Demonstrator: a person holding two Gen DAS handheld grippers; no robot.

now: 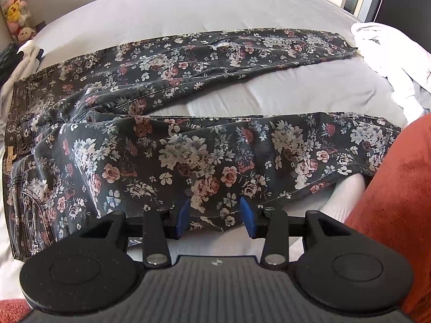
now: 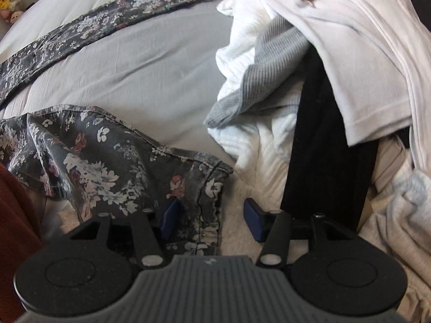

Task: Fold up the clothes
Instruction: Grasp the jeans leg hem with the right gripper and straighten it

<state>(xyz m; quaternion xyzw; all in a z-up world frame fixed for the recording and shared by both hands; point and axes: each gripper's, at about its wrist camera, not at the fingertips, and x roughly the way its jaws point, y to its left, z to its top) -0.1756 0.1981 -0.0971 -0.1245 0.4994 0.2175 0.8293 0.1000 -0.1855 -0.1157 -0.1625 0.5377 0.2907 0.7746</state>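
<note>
- I see the floral jeans [image 1: 172, 123] spread flat on the grey bed [image 1: 188, 8], waistband at the left edge of the left wrist view, both legs running out to the right.
- The two legs lie apart; a wedge of bare sheet shows between them, widening toward the hems.
- My left tool [image 1: 215, 215] sits at the near edge of the near leg. Its blue pads [image 1: 181, 216] stand spread, with the leg's lower seam between them; nothing is clamped.
- My right tool [image 2: 212, 219] is at the hem of the near leg [image 2: 204, 188]. Its jaws are apart; the left pad [image 2: 169, 214] touches the hem fabric, and the other pad hangs over the pale cloth beside the hem.
- A pile of clothes [image 2: 336, 53], white, grey ribbed and black pieces, lies just right of that hem and near the far leg's hem.
- Open sheet lies beyond the far leg, up to the bed's far edge.
- A rust-red sleeve [image 1: 398, 202] crosses the lower right of the left wrist view.
- Soft toys [image 1: 16, 8] stand at the far left corner.
</note>
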